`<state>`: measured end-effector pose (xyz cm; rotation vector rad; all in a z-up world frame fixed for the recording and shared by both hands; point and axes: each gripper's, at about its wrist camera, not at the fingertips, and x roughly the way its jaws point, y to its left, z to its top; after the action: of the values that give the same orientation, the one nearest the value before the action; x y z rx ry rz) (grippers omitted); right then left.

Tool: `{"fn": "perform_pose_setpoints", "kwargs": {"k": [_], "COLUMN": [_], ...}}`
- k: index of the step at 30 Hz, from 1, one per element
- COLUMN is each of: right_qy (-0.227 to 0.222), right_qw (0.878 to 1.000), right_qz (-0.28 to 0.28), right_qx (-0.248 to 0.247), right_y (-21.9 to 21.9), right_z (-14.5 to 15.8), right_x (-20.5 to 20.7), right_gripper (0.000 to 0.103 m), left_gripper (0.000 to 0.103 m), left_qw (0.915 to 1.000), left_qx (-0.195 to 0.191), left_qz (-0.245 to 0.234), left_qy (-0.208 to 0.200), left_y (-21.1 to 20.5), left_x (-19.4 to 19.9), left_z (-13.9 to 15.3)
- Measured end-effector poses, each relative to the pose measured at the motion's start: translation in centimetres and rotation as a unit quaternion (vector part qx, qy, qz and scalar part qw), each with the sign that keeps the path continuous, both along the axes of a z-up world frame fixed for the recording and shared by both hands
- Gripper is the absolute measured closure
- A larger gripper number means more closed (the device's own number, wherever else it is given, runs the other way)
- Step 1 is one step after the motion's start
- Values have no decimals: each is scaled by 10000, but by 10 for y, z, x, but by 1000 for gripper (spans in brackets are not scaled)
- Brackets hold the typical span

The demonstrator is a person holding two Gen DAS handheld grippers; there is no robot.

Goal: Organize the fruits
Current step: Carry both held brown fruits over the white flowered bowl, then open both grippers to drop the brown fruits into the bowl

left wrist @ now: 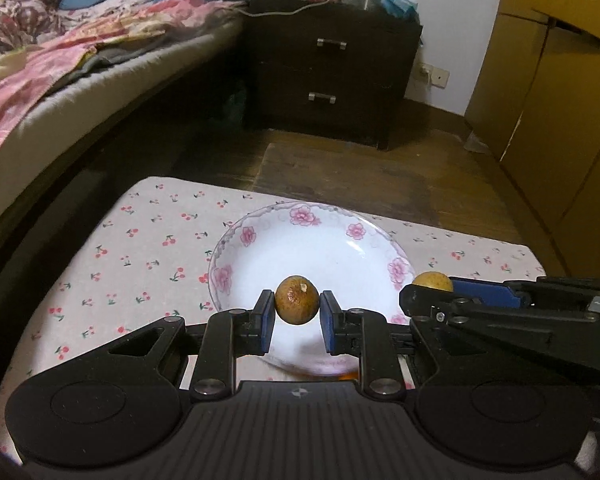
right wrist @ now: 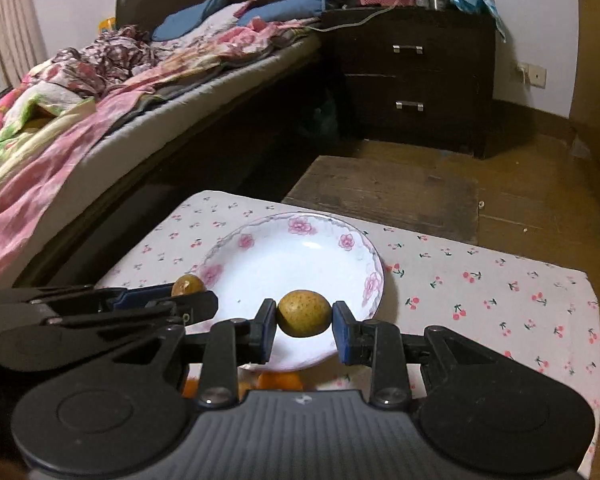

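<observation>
On the cherry-print counter [left wrist: 148, 248] beside a bed, a small, light, probably thin-shelled fruit is pinched across its middle by each tool, brown fruit [left wrist: 295, 300] left, yellower fruit [right wrist: 304, 313] right, both held at six o'clock over the flowered plate [right wrist: 342, 240].

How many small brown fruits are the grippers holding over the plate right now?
2. One brown fruit sits pinched in the left gripper, one in the right gripper, both above the empty plate. Orange fruit peeks out below, partly hidden.
</observation>
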<state>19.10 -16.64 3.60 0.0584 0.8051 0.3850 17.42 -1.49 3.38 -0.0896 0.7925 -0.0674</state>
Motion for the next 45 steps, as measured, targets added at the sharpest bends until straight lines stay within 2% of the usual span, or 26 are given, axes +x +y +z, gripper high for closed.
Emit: {"fn": "perform_pose_setpoints", "kwargs": {"k": [5,15,27,29,34,42,45], "right_qy": [87,158,173,171,41,-101,-175], "right_qw": [9999,9998,9997,9997,9998,9999,9998], "right_qz": [-40,31,54,62,45,-3,30], "right_qx": [-104,-91,-157,-167,-168,-44,-22], "right_y": [0,6,11,11,9,1,0], "right_z": [-15,-40,-52,-51,-46,-29,-20], "right_x": [16,35,38,37,36,32,27], "right_gripper": [83,83,81,81,78,71,69], "left_gripper": [73,73,73,71,55,45,43], "left_qw": [9997,9989,9976,9976,9978,9994,9994], "left_qx": [225,384,619,612,604,287,310], "left_qz": [-57,44,26,35,133,153,136], "left_qy": [73,261,322,306,230,129,71], "left_y": [-5,-1,-4,-3,2,10,13], "left_x": [14,29,31,30,29,23,15], "left_z": [-14,-30,-40,-39,-34,-19,-14]}}
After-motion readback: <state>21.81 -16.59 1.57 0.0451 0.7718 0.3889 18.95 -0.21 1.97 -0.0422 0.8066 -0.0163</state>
